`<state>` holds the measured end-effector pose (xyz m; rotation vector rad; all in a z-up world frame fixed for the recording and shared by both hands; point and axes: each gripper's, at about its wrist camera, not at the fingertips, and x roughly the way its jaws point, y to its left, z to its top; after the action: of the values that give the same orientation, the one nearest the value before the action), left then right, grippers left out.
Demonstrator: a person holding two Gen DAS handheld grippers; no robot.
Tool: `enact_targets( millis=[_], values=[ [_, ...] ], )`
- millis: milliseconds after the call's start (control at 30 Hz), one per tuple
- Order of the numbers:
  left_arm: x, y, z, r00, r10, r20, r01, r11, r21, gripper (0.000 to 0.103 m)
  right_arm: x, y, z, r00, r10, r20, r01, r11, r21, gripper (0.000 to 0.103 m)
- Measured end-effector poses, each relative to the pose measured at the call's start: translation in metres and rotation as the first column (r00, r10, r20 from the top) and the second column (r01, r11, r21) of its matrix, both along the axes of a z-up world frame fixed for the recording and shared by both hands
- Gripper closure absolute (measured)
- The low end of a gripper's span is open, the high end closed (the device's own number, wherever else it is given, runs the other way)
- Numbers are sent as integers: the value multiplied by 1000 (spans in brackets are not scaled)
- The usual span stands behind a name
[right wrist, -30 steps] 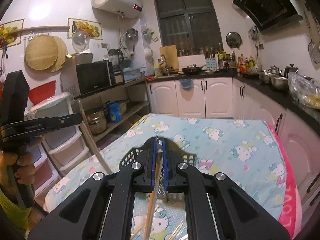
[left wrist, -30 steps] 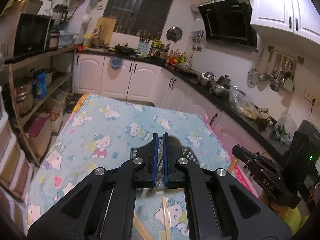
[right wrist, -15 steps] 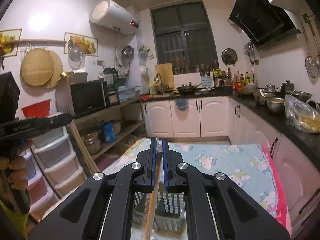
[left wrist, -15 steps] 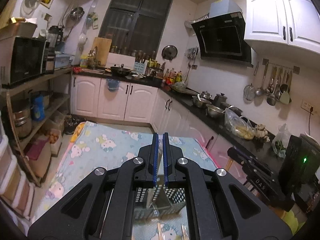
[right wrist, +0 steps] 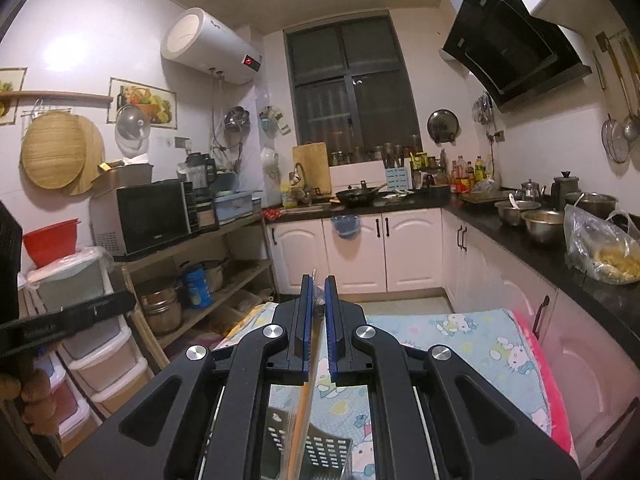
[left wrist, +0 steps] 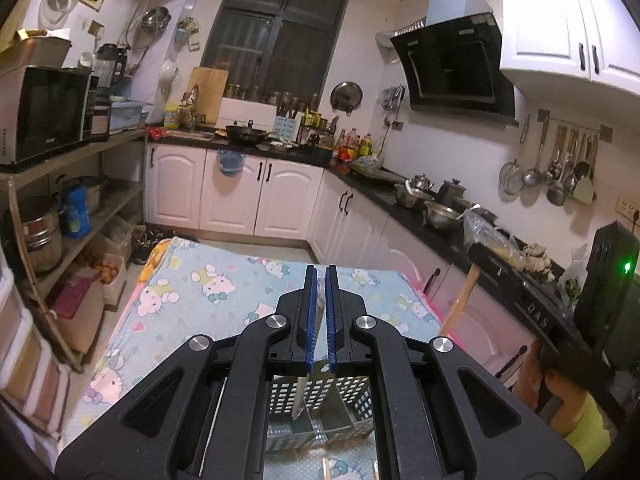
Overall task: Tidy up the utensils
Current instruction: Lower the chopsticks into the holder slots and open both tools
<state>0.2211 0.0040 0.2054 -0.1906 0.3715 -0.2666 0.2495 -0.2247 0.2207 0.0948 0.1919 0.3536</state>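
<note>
both jaws clamped: left gripper (left wrist: 318,316) w/ knife (left wrist: 301,394), right gripper (right wrist: 316,324) w/ chopsticks (right wrist: 301,412), above basket (left wrist: 352,400) rim.

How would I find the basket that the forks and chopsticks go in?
Look at the table with the light blue cartoon-cat cloth in the middle of the kitchen. At its near end, right under the left gripper, stands the utensil basket. It is the only grey box with walls full of small square holes.
</note>
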Motion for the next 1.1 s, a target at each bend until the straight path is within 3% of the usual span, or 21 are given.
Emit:
enact_targets(
  millis=[667,1100],
  values=[
    [26,-11,-85,995,6,-104,-6,1000,-2,102,42,21,-80,996,-84,-38,82,995,-64,97],
    [19,-8,-87,996,3,-95,-5,1000,-22,102,42,20,-112,990,-82,-113,75,995,-66,96]
  ],
)
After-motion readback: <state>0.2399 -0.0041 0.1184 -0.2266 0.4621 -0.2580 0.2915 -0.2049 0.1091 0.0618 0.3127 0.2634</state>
